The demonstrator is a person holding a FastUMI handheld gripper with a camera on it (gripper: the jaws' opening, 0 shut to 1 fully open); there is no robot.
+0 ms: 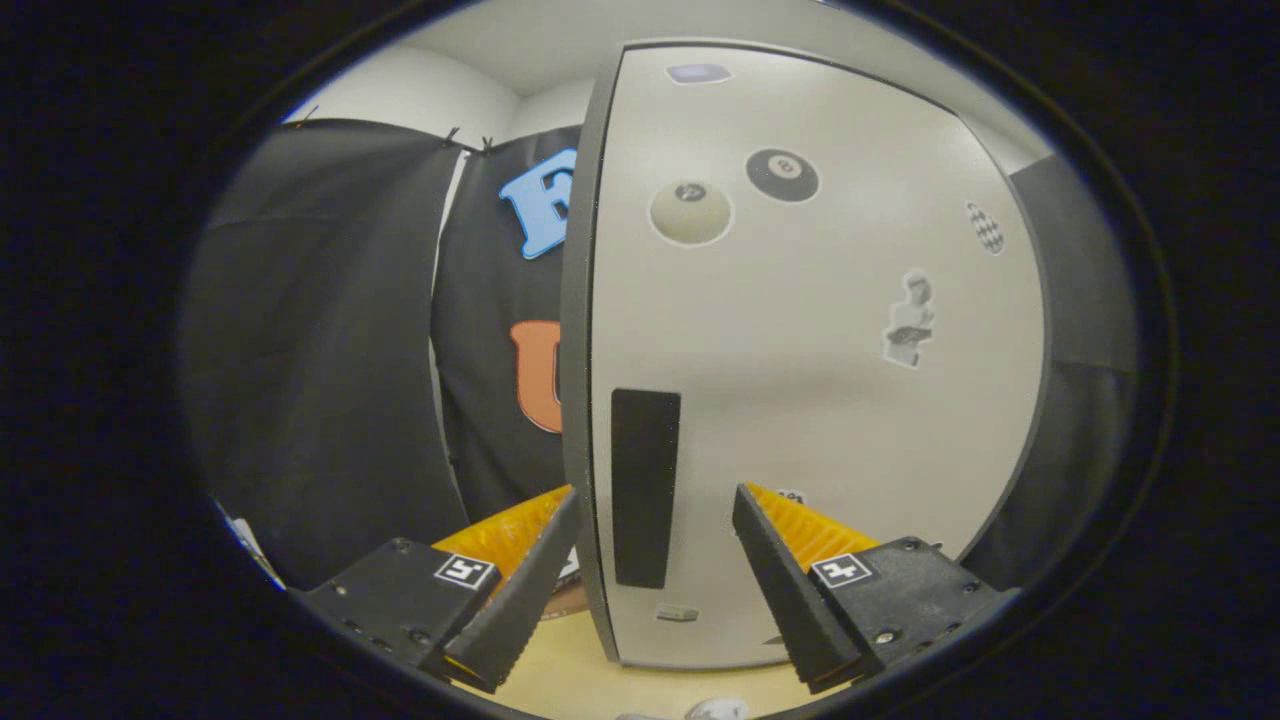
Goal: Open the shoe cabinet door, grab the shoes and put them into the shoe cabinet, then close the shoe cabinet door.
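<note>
Black cloth draped the booth's wall (330,350) behind a pale grey shoe cabinet door (800,350) dotted with stickers, standing on a light wooden floor (570,670). Its black rectangular handle (644,487) sat just ahead, between the spread fingers of the gripper (655,500), which held nothing.

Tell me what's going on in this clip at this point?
A hand-held claw is lined up on the pale grey shoe cabinet door, which is decorated with stickers, including a black eight-ball sticker. The claw's fingers are open and straddle the door's left edge, with the tall black rectangular handle just ahead between them. Nothing is gripped yet. The cabinet stands on a light wooden floor.
</note>
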